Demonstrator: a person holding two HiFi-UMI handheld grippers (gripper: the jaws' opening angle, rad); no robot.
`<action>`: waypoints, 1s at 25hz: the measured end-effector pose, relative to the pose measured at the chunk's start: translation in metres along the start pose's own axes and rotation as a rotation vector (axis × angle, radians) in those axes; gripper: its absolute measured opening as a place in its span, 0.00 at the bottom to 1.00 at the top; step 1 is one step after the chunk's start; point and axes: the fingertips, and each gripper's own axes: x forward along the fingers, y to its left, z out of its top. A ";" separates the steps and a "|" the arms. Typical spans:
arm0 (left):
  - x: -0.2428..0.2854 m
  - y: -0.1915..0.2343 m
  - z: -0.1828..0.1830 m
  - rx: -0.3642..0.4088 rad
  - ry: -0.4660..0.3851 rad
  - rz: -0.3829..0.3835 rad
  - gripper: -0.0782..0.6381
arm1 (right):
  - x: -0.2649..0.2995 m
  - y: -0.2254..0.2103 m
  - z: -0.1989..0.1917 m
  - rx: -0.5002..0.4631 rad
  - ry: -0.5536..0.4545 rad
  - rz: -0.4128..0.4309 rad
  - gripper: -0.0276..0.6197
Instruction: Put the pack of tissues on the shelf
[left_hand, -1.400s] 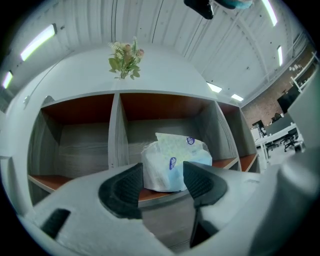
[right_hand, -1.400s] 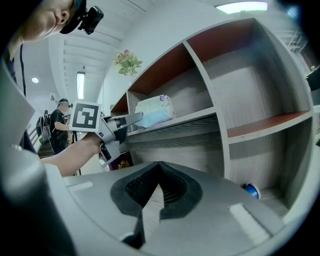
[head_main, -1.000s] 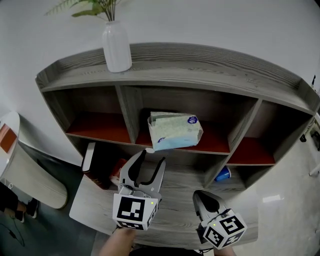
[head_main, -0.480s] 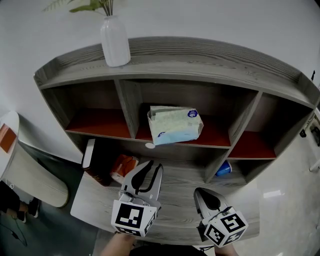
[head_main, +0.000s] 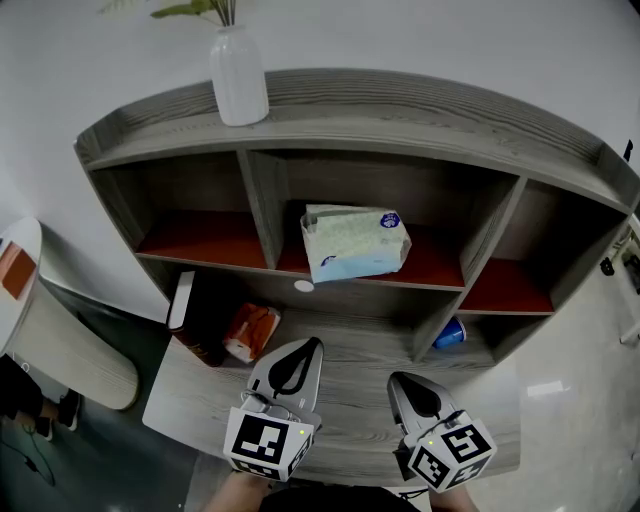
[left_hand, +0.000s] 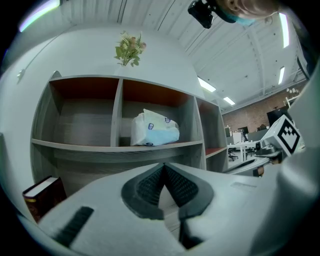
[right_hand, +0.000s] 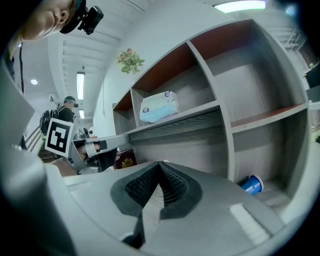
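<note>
Grey wood-grain shelf (head_main: 420, 110) with red boards inside is seen steeply from above. The pack of tissues (head_main: 355, 240), white and pale blue, is set in the middle compartment of the upper row. It rests on the red board with its front end at the board's edge and is touched by neither gripper. A second ago the left gripper (head_main: 309, 345) was held just below the pack with its jaws wide apart. The jaws have just been closing and are now pressed together with nothing between them. The gripper has also been drawn back and lower, over the grey lower board. The pack has been left where it was. The right gripper (head_main: 399, 381) is kept beside the left one as before, jaws together and empty. A white vase (head_main: 238, 78) is stood on the shelf top. In the lower row, a book (head_main: 181, 303) and an orange packet (head_main: 251, 331) are seen at left, a blue cup (head_main: 450, 334) at right.
</note>
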 end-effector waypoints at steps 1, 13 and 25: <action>-0.001 -0.002 -0.003 -0.003 0.007 -0.003 0.10 | 0.000 0.001 0.000 -0.003 0.001 0.002 0.05; -0.013 -0.024 -0.042 -0.061 0.094 -0.043 0.10 | -0.004 0.008 0.002 -0.025 -0.004 0.007 0.05; -0.024 -0.035 -0.053 -0.096 0.123 -0.072 0.10 | -0.009 0.018 -0.002 -0.065 0.015 0.012 0.05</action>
